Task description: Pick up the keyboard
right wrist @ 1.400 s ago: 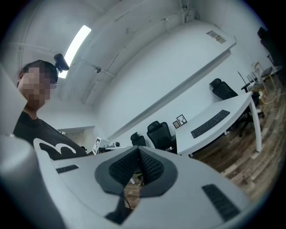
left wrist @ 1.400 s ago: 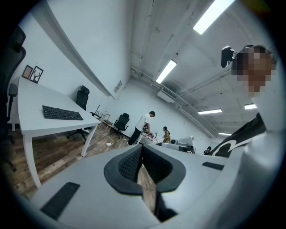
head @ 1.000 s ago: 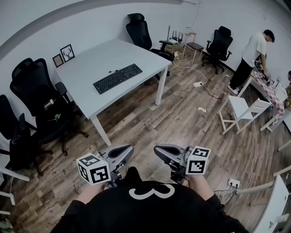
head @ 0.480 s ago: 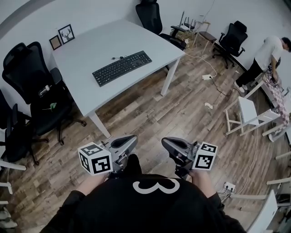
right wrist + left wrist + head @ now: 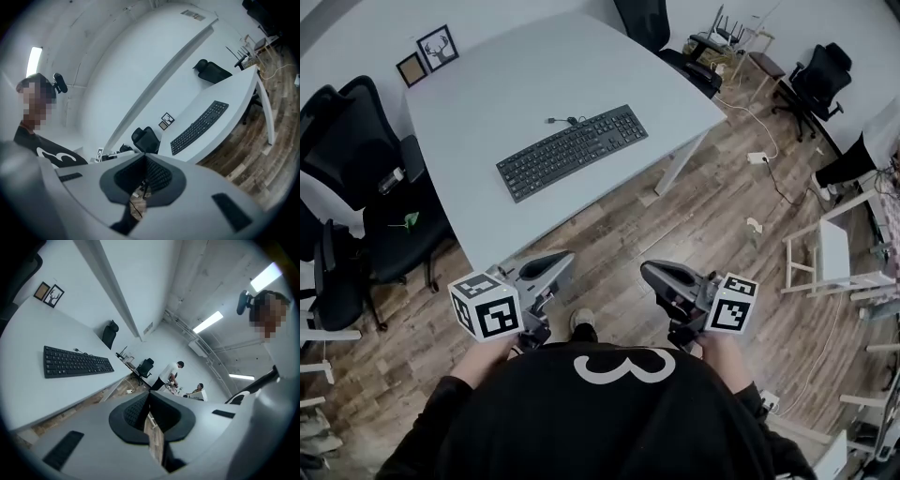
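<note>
The black keyboard (image 5: pixel 572 151) was seen lying flat on the white table (image 5: pixel 478 84), toward its near side, with its cable curled at the far edge. Both grippers were held low over the wooden floor (image 5: pixel 703 216), short of the table and well apart from the keyboard. The left gripper (image 5: pixel 555 265) was clenched, with nothing between its jaws. The right gripper (image 5: pixel 654 274) was likewise closed on nothing. Two framed pictures (image 5: pixel 429 54) were stood at the table's far left corner, and black office chairs (image 5: pixel 352 141) were set along its left side.
</note>
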Tool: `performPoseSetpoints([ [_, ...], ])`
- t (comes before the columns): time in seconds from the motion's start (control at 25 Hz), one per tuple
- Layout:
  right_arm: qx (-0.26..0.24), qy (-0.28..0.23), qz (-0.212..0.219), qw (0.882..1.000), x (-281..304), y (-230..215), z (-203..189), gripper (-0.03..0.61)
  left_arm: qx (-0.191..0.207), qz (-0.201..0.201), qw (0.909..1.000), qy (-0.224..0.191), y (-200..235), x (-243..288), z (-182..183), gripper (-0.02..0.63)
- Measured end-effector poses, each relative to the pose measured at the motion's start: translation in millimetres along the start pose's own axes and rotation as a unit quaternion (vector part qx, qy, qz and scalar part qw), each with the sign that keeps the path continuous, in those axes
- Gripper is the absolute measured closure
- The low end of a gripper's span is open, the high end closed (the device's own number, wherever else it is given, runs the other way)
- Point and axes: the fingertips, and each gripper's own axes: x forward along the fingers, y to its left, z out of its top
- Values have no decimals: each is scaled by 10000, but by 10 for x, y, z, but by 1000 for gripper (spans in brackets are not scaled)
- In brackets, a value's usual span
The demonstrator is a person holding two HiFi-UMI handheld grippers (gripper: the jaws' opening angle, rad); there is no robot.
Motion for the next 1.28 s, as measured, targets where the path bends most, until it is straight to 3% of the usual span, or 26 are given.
performPoseSetpoints([
  [0.28, -458, 327, 46, 9984, 438, -382, 628, 568, -191, 307, 9987, -357, 527, 143, 495, 600],
  [0.52, -418, 561, 325, 9970, 679, -801, 978, 568, -360, 964, 9924, -670, 1012, 204, 704, 600],
  [0.76, -398, 1103, 903, 9890, 1252, -1253, 1503, 568, -936, 1596, 9724, -1422, 1502, 280, 1131, 600],
  [1.04, -631, 1505, 1412, 9764, 1760, -1576, 2100, 568, -777, 2143, 9560, -1846, 1771, 382, 1569, 600],
  [1.28, -556, 1776, 1448, 9718, 1923, -1980, 2258, 568, -996, 2727, 9363, -1978, 2064, 346, 1595, 600],
])
